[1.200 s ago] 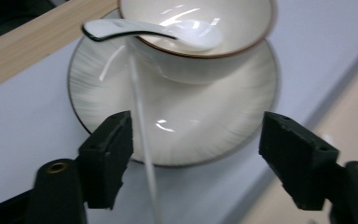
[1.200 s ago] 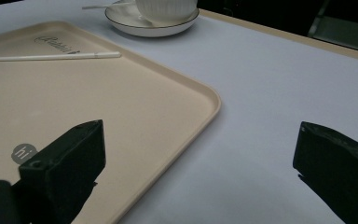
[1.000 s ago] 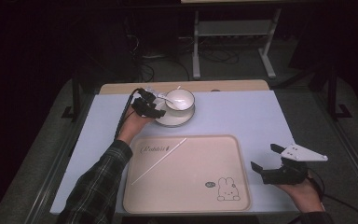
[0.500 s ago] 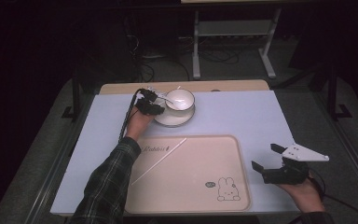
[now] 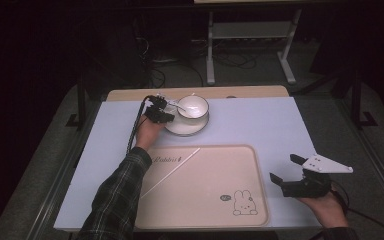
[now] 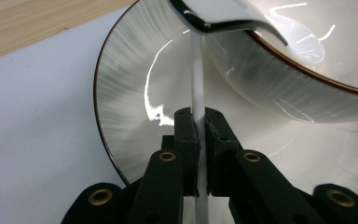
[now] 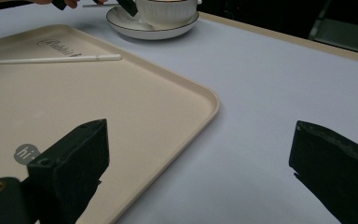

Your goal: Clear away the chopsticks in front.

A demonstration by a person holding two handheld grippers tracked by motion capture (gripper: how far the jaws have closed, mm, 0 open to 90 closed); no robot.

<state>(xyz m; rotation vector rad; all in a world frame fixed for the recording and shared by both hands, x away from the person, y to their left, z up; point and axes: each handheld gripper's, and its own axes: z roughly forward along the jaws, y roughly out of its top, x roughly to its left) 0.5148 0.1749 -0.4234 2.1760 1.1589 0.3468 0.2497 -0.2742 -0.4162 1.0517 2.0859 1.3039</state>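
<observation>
Left tool point(image 6: 200, 128) has just been closing and now pinches the thin white handle of a white spoon point(image 6: 198, 79), whose bowl end rests on the white ceramic bowl point(image 5: 192, 106). Bowl sits on a white dark-rimmed saucer point(image 5: 182, 129) at the far side of the pale blue tabletop point(image 5: 260, 122). Right tool point(image 5: 286, 169) held spread wide, nothing between, just right of the beige plastic tray point(image 5: 205, 200); a long white stick point(image 5: 172, 170) lies on the tray.
</observation>
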